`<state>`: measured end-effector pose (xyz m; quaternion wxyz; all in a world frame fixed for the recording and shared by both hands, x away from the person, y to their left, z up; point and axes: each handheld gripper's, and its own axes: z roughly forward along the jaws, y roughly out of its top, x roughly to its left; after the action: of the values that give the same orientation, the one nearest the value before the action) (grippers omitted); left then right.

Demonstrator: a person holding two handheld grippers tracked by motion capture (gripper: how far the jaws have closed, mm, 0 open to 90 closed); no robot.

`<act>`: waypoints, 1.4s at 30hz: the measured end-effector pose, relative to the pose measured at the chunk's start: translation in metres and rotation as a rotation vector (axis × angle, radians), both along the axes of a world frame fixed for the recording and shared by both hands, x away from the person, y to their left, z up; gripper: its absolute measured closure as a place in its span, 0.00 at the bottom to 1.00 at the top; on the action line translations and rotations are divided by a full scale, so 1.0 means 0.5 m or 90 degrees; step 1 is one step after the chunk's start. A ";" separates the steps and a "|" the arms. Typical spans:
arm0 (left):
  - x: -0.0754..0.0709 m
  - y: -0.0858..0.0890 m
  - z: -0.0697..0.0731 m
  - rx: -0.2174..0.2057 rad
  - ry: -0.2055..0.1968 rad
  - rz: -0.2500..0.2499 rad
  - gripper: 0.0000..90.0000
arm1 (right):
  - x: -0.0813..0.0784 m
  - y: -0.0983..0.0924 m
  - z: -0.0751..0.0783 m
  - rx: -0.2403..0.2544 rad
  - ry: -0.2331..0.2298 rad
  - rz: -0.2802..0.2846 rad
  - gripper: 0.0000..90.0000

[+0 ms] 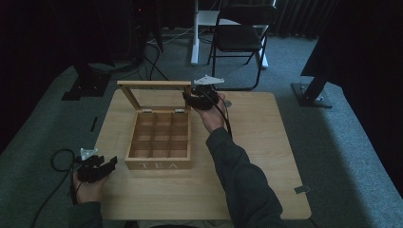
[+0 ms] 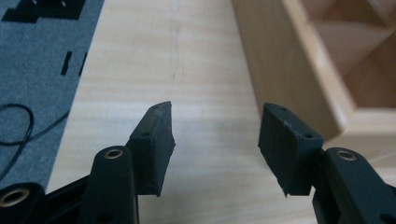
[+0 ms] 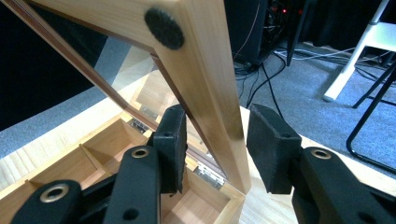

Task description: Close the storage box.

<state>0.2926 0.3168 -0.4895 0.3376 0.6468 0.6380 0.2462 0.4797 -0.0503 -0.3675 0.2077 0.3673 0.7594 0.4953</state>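
A: Which step is in hand?
B: The lid of the tea box is held upright; the right gripper is closed on its side rail, near the worktop's far edge.

A: And next?
B: A gentle release is probably needed. The left gripper, empty, jaws apart, is kept at the near left corner.

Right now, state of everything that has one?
tea box: empty, compartments bare
lid: open, standing upright, right side frame between right fingers
right gripper: shut on lid
left gripper: open, holding nothing, over table left of box
folding chair: unfolded
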 end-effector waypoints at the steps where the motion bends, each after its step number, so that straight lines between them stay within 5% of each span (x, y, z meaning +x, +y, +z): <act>1: 0.003 0.000 0.009 -0.002 -0.006 -0.004 0.51 | -0.002 0.000 -0.001 -0.001 -0.002 0.002 0.64; 18: 0.064 -0.036 0.180 0.009 -0.098 -0.061 0.57 | -0.033 -0.004 -0.014 -0.005 -0.005 0.017 0.63; 33: 0.116 -0.077 0.267 0.027 -0.150 -0.065 0.66 | -0.056 -0.006 -0.028 -0.007 -0.003 0.026 0.62; 42: 0.123 -0.093 0.279 0.031 -0.161 -0.075 0.68 | -0.069 -0.008 -0.038 -0.011 -0.004 0.031 0.61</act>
<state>0.3539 0.2703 -0.3500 0.4136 0.6548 0.5453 0.3206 0.4453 -0.0542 -0.3863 0.2009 0.3457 0.7716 0.4947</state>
